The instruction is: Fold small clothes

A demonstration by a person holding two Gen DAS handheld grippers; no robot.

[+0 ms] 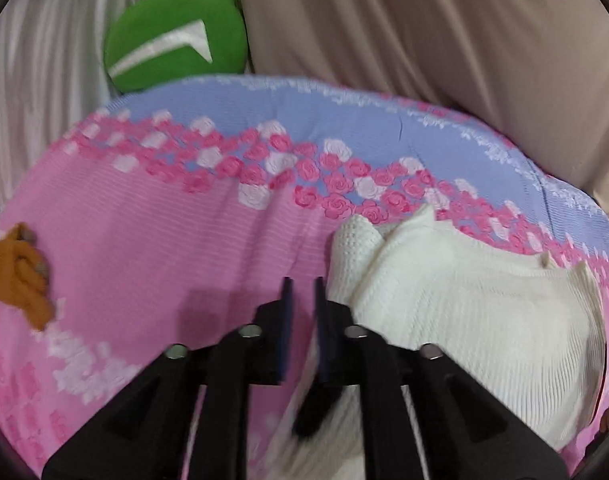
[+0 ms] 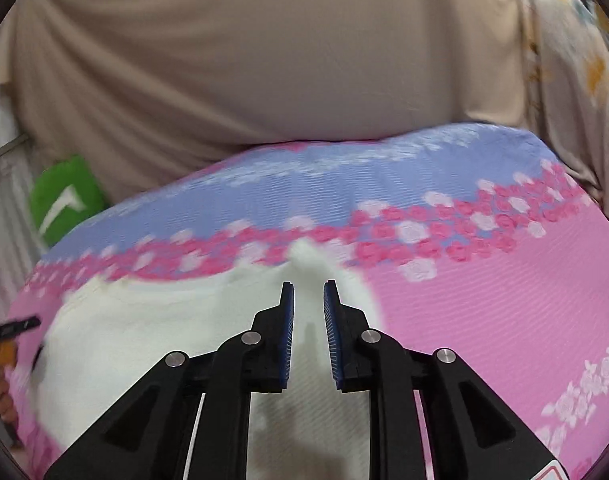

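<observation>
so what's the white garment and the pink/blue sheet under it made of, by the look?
White garment: looks like a soft ribbed knit, matte; fine parallel ribs show, with a dotted texture on the folded part. Sheet: thin printed woven fabric, probably cotton or a blend; faint horizontal lines, rose print, no sheen.

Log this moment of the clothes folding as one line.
stage: folding | item: white ribbed knit garment on pink floral bedsheet | left hand-held gripper: open, empty | right hand-held gripper: open, above garment
</observation>
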